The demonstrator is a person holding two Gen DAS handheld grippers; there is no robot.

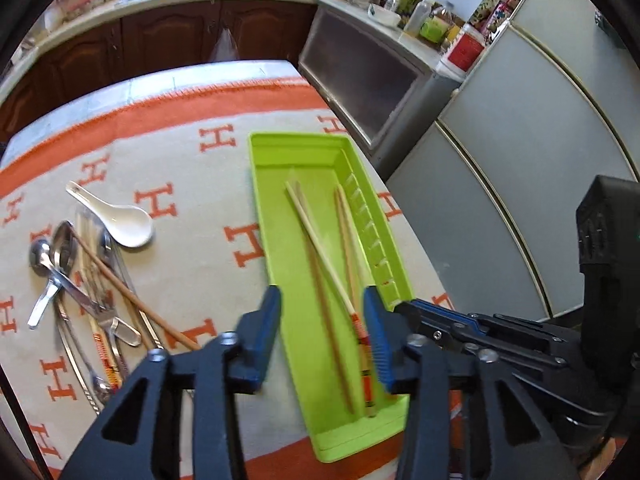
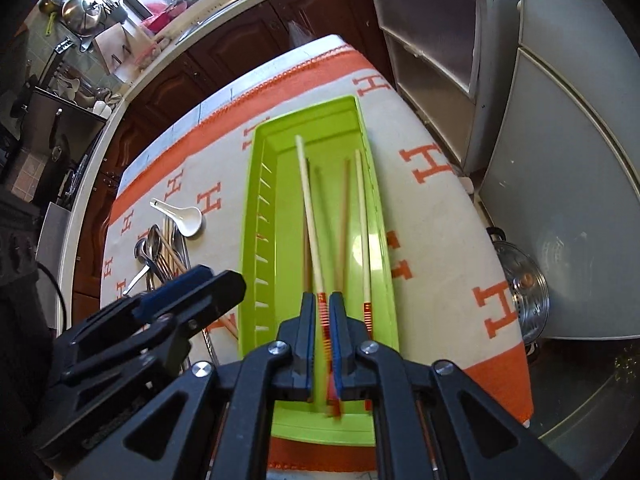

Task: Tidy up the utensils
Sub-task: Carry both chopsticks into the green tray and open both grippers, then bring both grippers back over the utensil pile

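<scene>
Chopsticks are going into the green tray: right claw clamps one chopstick and should release, left claw spread empty above.

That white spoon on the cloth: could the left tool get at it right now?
Probably yes. The left tool is open and empty over the green tray; the white spoon lies uncovered on the cloth, beside the pile.

One green tray, four chopsticks inside (one clamped), one white spoon.
</scene>
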